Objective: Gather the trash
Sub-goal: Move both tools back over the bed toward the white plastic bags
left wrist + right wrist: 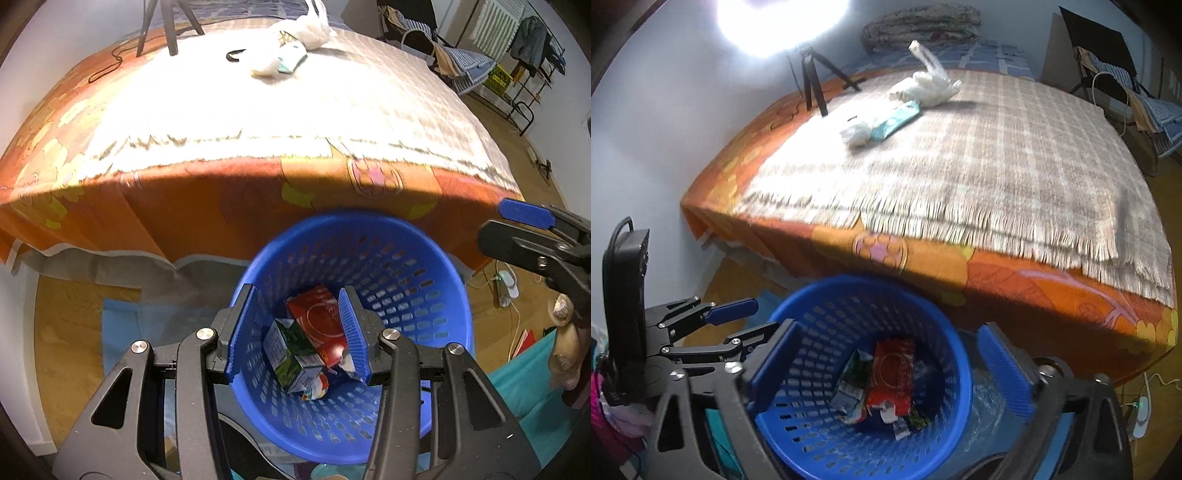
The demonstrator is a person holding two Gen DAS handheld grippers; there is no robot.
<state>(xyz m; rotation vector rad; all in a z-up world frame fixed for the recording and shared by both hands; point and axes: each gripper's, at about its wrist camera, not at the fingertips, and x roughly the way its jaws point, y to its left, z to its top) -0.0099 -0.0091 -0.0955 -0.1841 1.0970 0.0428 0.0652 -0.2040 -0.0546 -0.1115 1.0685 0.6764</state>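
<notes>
While the left gripper [297, 334] hangs over the blue basket [424, 266] with jaws half-wide and empty, the left wrist view puts the remaining trash [286, 55], a white bag and teal packet, far across the bed [258, 118]

From the right wrist view, the right gripper [890, 373] has wide, empty jaws; the trash [897, 107] lies far ahead, its long axis running near-left to far-right, neither hand clearly nearer

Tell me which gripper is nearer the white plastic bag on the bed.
Neither clearly. The left gripper and right gripper both hover open over the blue basket, far from the white plastic bag.
</notes>
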